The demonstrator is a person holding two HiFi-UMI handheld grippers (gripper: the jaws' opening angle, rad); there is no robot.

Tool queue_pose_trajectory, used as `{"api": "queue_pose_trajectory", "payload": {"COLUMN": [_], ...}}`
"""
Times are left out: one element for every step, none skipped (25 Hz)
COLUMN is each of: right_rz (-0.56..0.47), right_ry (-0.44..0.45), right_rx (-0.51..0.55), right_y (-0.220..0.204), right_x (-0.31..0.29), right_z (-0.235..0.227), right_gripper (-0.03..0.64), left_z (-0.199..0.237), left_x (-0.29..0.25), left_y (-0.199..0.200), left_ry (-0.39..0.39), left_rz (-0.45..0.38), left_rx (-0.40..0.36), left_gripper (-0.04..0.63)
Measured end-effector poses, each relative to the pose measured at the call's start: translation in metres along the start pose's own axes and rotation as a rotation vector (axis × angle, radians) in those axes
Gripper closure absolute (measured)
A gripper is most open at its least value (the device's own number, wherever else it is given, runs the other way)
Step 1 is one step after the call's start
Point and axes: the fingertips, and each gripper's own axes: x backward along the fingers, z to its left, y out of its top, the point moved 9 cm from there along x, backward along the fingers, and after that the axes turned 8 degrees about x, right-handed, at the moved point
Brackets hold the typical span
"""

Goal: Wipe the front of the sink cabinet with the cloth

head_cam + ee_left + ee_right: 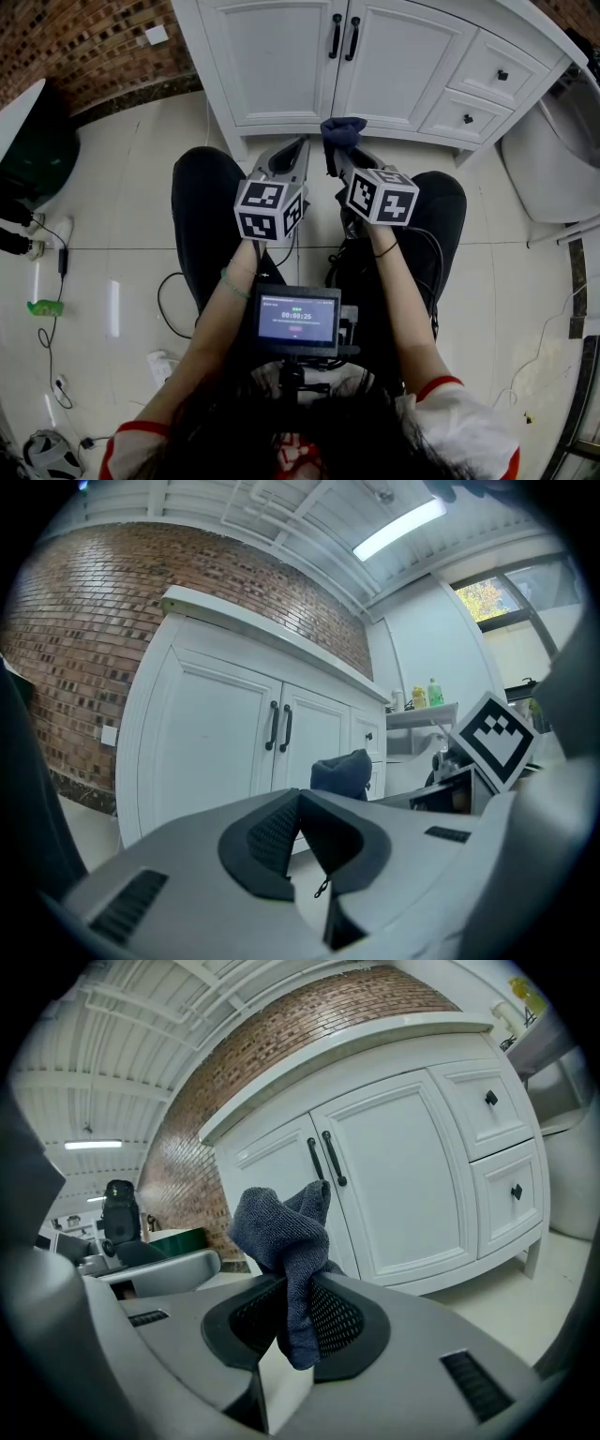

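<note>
The white sink cabinet [309, 66] stands ahead, with two doors, black handles [344, 37] and two small drawers [478, 89] on the right. My right gripper [336, 155] is shut on a dark blue cloth [341, 133], which bunches up above the jaws a short way in front of the cabinet's base. In the right gripper view the cloth [286, 1241] hangs pinched between the pads, with the cabinet doors [375, 1194] behind it. My left gripper [292, 150] is beside it on the left, jaws together and empty; the left gripper view shows the cloth [341, 772] and cabinet [234, 752] beyond.
A brick wall [84, 47] runs left of the cabinet. A white toilet or bin [553, 159] stands to the right. Cables [56, 309] and small items lie on the tiled floor at left. The person's dark-trousered knees [202, 216] are below the grippers.
</note>
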Motion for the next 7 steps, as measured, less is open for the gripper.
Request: {"api": "queue_pose_trajectory", "payload": {"right_rz": [0.001, 0.003, 0.005, 0.006, 0.007, 0.008, 0.009], "right_ry": [0.000, -0.001, -0.001, 0.000, -0.001, -0.001, -0.002], "right_rx": [0.001, 0.002, 0.003, 0.004, 0.004, 0.005, 0.005], "right_y": [-0.0001, -0.0002, -0.0003, -0.0004, -0.0005, -0.0006, -0.0007], "right_x": [-0.0001, 0.0000, 0.0000, 0.0001, 0.0002, 0.0004, 0.0005], "right_z": [-0.0001, -0.0002, -0.0003, -0.0003, -0.0004, -0.0004, -0.0005], "right_gripper": [0.551, 0.551, 0.551, 0.551, 0.551, 0.551, 0.551], "left_z": [0.0001, 0.0000, -0.0002, -0.0005, -0.0008, -0.0010, -0.0013], "left_x": [0.0004, 0.0006, 0.0008, 0.0009, 0.0011, 0.0012, 0.0013], "left_y": [-0.0001, 0.0000, 0.0000, 0.0000, 0.0000, 0.0000, 0.0000], "left_ry": [0.001, 0.002, 0.002, 0.003, 0.003, 0.003, 0.003], "left_rz": [0.000, 0.000, 0.001, 0.002, 0.003, 0.005, 0.006], "left_rx": [-0.002, -0.004, -0.007, -0.010, -0.013, -0.016, -0.019], "left_gripper": [0.575, 0.575, 0.575, 0.575, 0.575, 0.575, 0.575]}}
